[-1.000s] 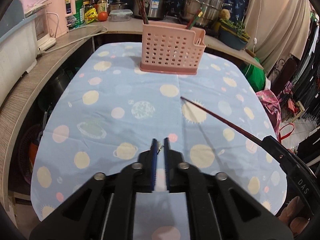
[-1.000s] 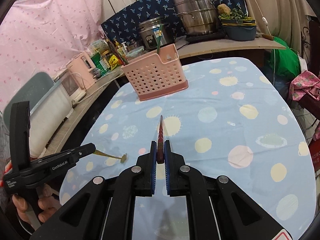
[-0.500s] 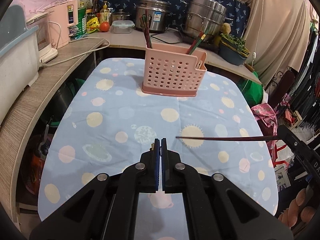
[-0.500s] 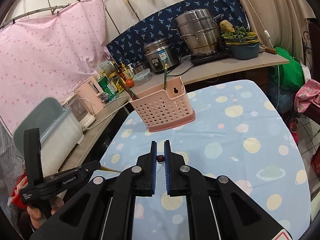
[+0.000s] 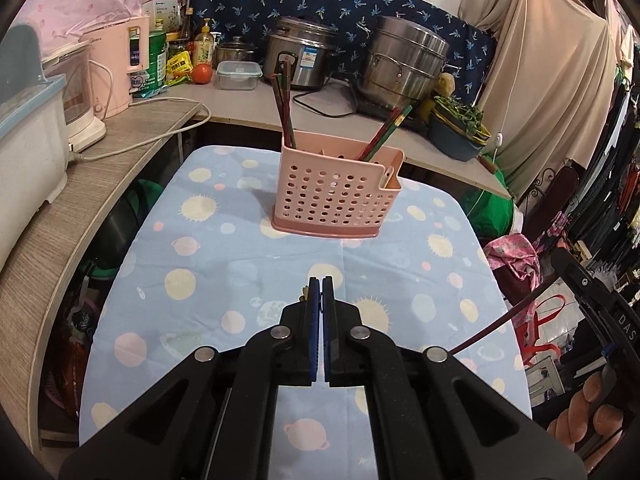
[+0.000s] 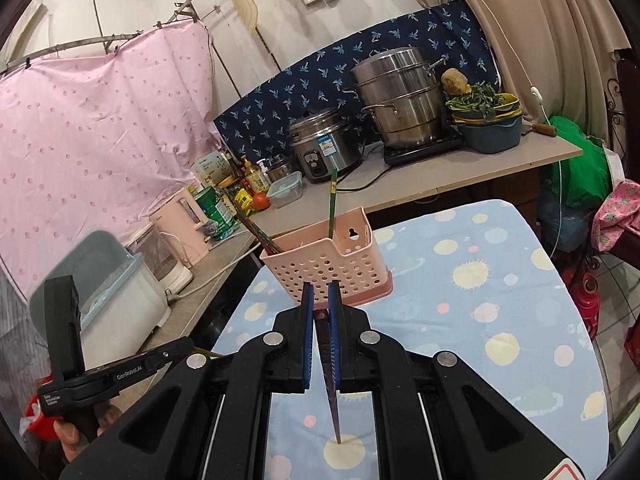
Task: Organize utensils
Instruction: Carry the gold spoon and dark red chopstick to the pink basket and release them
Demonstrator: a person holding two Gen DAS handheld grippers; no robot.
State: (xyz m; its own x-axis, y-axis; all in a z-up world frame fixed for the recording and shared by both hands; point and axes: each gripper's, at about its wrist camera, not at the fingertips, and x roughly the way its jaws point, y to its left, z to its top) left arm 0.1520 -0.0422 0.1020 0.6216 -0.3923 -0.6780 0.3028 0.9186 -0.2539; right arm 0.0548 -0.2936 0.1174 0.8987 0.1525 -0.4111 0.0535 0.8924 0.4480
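Right gripper (image 6: 321, 300): clamping a dark reddish-brown wooden chopstick (image 6: 331, 392) between its blue pads, the stick's point hanging down over the blue planet-print tablecloth (image 6: 500, 288).
Left gripper (image 5: 320, 292): pressing its fingers together on a small yellowish utensil (image 5: 304, 294), only a tip showing.
Pink perforated plastic utensil basket (image 5: 336, 196): standing on the cloth beyond both grippers, holding red and green chopsticks (image 5: 384, 130) leaning at each end.
Steel pots (image 6: 400, 96): sitting on the counter behind.
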